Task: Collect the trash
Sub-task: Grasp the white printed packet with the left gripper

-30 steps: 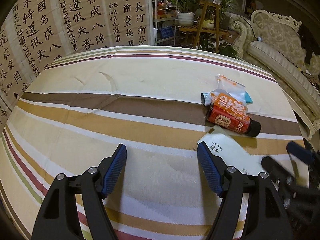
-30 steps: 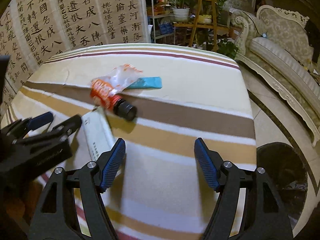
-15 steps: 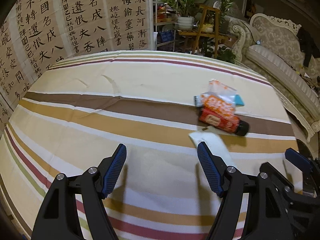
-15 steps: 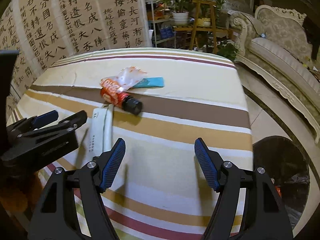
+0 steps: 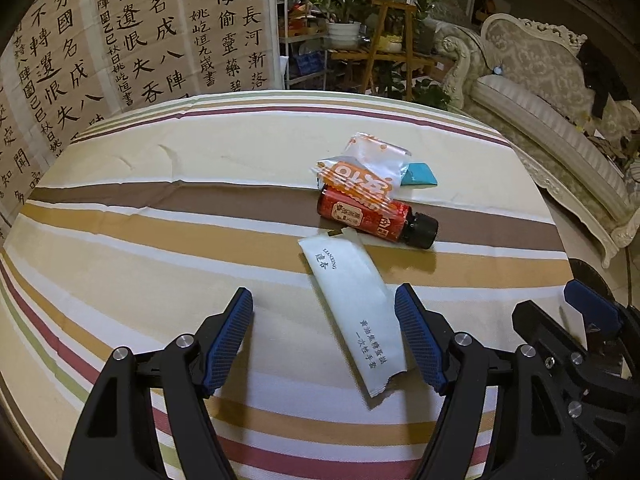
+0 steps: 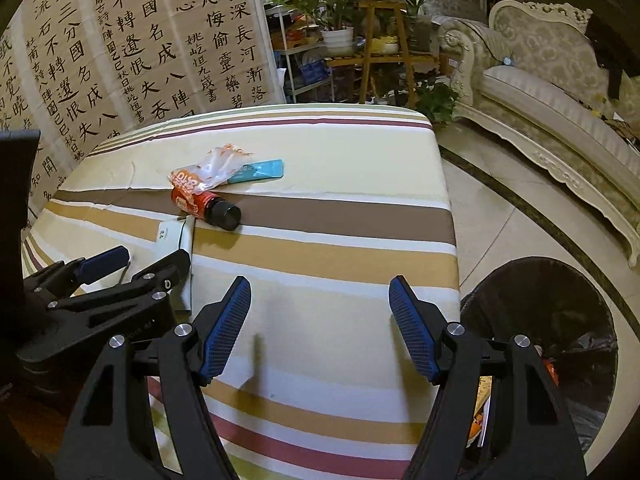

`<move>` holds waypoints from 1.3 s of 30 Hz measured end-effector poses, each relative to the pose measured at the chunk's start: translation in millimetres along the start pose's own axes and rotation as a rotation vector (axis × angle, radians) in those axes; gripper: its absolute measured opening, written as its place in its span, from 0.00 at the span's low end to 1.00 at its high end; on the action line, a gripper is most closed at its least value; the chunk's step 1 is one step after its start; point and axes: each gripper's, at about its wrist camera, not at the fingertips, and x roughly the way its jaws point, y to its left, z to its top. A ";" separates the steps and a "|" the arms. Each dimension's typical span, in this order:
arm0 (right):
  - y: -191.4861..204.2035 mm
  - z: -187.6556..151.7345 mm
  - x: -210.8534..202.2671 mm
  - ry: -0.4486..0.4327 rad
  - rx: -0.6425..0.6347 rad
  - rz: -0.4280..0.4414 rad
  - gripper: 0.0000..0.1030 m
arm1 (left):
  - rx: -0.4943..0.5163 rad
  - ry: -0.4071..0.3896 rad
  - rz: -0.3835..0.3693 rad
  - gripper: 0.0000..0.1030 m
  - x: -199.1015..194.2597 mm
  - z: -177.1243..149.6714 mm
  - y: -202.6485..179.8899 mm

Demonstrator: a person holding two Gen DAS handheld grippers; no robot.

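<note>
Left gripper (image 5: 324,336) jaws closing, white sachet (image 5: 352,312) printed "LIANXING" between them, pads not yet pressing. Right gripper (image 6: 320,328) jaws apart, empty, over striped table (image 6: 340,208) near its right edge. Red bottle (image 5: 368,216), orange wrapper (image 5: 360,180) mid-table.

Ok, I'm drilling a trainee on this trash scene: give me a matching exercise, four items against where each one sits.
Items:
1. white sachet
2. red bottle
3. teal packet
4. black bin

Places:
A. on the floor beside the table
B. under a clear wrapper, cap toward the table's right edge
C. between the left gripper's closing jaws
D. peeking out behind the wrapper

Pairs: 1-C, 2-B, 3-D, 4-A
</note>
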 end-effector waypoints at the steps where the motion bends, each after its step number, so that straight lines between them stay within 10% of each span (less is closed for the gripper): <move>1: -0.1 0.0 -0.1 -0.001 0.001 0.000 0.68 | -0.002 0.002 -0.010 0.60 0.2 -0.1 1.3; 5: 3.7 2.7 3.2 -0.002 -0.005 0.002 0.68 | 0.009 -0.012 -0.041 0.33 -3.4 -3.6 2.2; 11: 14.3 5.6 8.7 0.002 -0.029 0.012 0.68 | 0.014 -0.025 -0.077 0.27 -7.8 -9.6 10.4; 39: 76.0 31.8 49.9 0.069 -0.171 0.110 0.49 | -0.074 -0.057 0.017 0.26 -16.1 -13.8 85.4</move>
